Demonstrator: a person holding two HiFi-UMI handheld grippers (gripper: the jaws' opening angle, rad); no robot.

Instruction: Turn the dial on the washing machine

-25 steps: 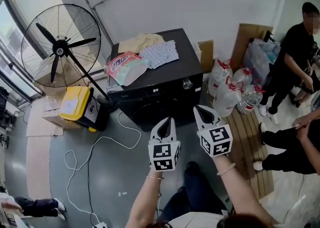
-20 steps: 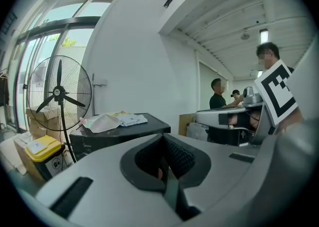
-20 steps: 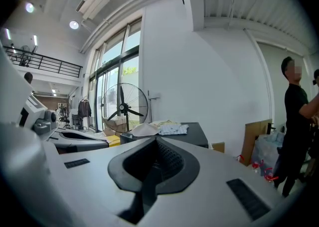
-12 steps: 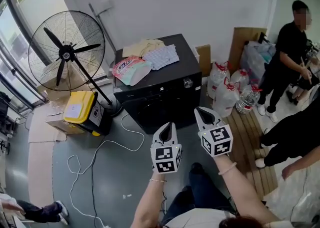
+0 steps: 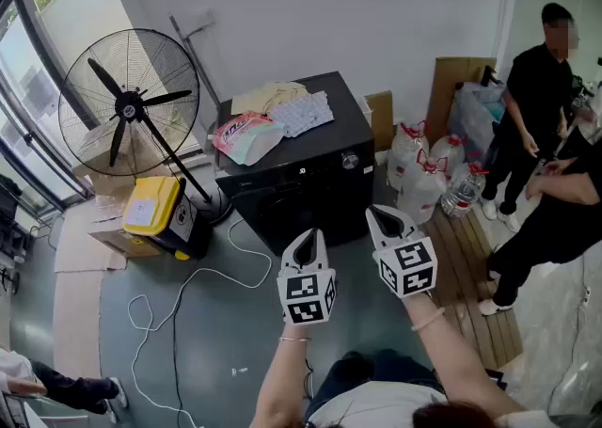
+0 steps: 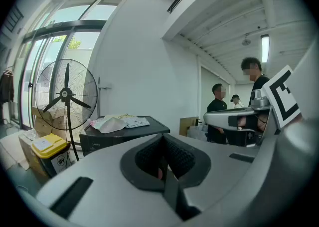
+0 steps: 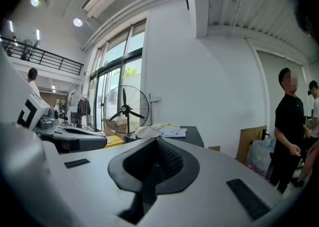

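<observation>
A black washing machine (image 5: pixel 306 193) stands against the white wall, with a round silver dial (image 5: pixel 349 161) at the right of its front panel. It also shows in the left gripper view, washing machine (image 6: pixel 117 138), and behind the jaws in the right gripper view, washing machine (image 7: pixel 192 132). My left gripper (image 5: pixel 308 238) and right gripper (image 5: pixel 380 214) hover side by side over the floor in front of the machine, well short of it. Both are shut with nothing between the jaws. The left gripper (image 6: pixel 162 146) and right gripper (image 7: pixel 155 157) point towards the machine.
Cloths and a pink packet (image 5: pixel 243 133) lie on the machine's top. A big standing fan (image 5: pixel 127 102), a yellow box (image 5: pixel 150 207) and a white cable (image 5: pixel 179 290) are at the left. Water bottles (image 5: pixel 428 182), a wooden pallet (image 5: pixel 466 271) and people (image 5: pixel 531 102) are at the right.
Both grippers stay shut and nearly still in front of the machine. The head view has shifted a little, and the people at the right have moved.
</observation>
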